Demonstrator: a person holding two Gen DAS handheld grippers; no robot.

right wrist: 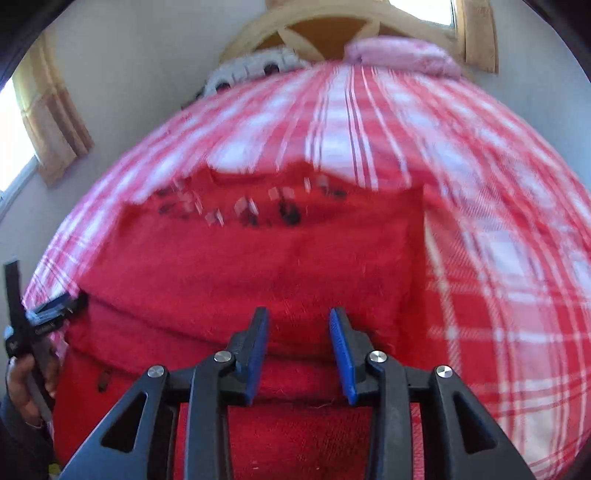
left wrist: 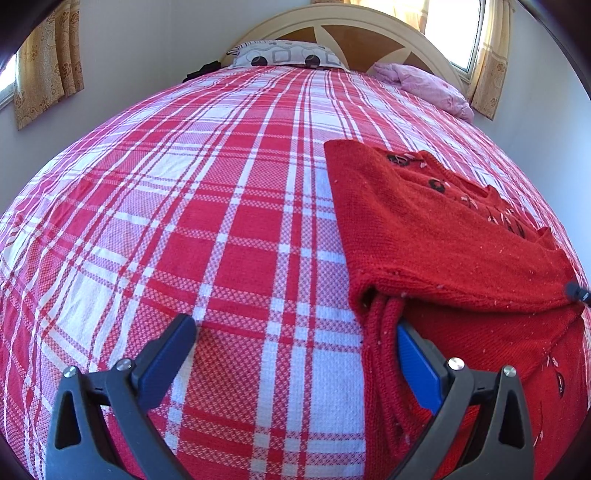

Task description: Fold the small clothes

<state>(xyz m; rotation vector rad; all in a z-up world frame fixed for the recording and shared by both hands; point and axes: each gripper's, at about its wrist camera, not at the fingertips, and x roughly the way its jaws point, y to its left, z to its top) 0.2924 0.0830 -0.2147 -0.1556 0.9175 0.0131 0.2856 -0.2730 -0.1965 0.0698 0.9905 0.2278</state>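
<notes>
A red knitted sweater (left wrist: 443,236) with small black and white decorations lies partly folded on the red and white plaid bed (left wrist: 221,221). My left gripper (left wrist: 295,325) is open wide at the sweater's left edge; its right finger (left wrist: 417,362) touches the sweater's ribbed edge, its left finger is over bare bedspread. In the right wrist view the sweater (right wrist: 258,266) fills the middle, blurred. My right gripper (right wrist: 299,321) is open and empty just above the sweater's folded near edge. The left gripper (right wrist: 51,306) shows at the sweater's left side, held by a hand.
A patterned grey pillow (left wrist: 284,55) and a pink pillow (left wrist: 424,85) lie at the wooden headboard (left wrist: 351,33). Curtained windows flank the bed. White walls stand on both sides. A dark item (left wrist: 203,70) lies beside the grey pillow.
</notes>
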